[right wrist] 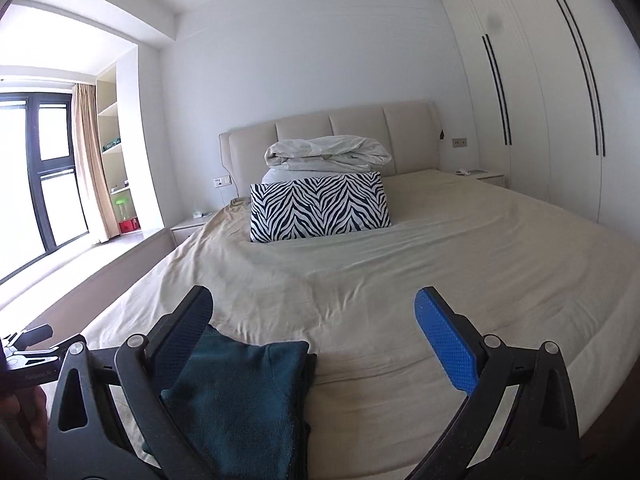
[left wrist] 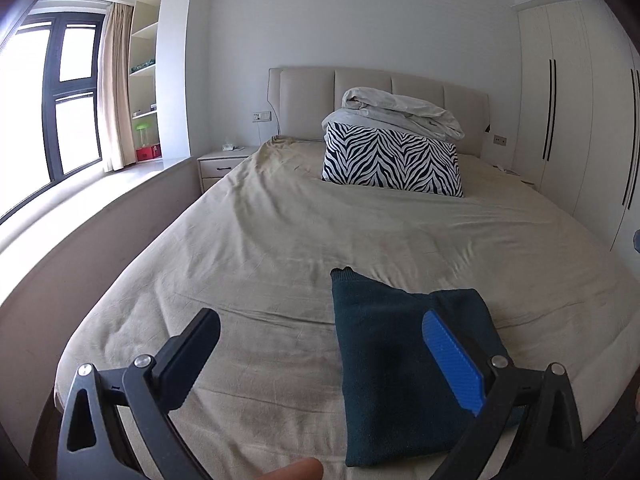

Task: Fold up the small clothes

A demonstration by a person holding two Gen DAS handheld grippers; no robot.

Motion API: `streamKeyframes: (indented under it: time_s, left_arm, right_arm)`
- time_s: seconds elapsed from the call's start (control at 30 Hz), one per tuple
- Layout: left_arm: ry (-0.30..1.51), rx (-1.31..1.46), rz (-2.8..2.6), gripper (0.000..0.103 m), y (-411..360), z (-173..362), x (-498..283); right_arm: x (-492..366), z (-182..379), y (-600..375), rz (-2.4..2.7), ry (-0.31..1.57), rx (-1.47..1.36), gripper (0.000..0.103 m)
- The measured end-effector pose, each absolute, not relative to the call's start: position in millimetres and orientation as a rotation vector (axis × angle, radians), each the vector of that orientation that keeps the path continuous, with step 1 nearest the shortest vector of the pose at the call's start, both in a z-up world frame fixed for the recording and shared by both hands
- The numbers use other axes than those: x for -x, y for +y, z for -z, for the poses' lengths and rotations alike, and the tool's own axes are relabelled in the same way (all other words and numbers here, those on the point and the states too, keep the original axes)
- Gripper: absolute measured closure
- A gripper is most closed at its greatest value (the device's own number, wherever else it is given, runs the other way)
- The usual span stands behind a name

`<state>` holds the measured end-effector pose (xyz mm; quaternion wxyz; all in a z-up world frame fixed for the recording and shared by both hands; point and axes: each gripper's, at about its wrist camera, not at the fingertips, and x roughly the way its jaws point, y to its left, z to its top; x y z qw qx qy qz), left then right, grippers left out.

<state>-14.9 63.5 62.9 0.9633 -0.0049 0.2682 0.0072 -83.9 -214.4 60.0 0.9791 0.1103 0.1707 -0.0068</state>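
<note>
My left gripper [left wrist: 320,336] and right gripper [right wrist: 312,312] both stood wide, holding nothing. The folded sweater [left wrist: 400,380] lay below my fingers on the bed [left wrist: 260,240]; beyond, a striped pillow [left wrist: 394,162], its near edge cut off.

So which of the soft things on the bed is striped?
The zebra-print pillow, standing below the headboard. The white duvet on it and the folded dark teal garment are plain.

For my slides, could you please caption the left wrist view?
Open left hand-held gripper above a folded dark teal garment on the beige bed.
</note>
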Motion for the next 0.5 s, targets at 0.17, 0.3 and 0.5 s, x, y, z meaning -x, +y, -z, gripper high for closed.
streamKeyframes:
  time_s: [0.17,0.3,0.5]
  left_arm:
    - [0.654,0.02,-0.006,0.0,57,-38,5]
    - [0.711,-0.001,-0.002,0.0,47,-21,2]
    - [0.759,0.001,0.007,0.0,44,-6,-2]
  right_arm:
    - [66,-37,-191,0.009,0.508,-0.203,0.0]
    - [59,-19,-174,0.014,0.581,-0.172,0.0]
    - [45,2,-150,0.02,0.655,-0.138,0.0]
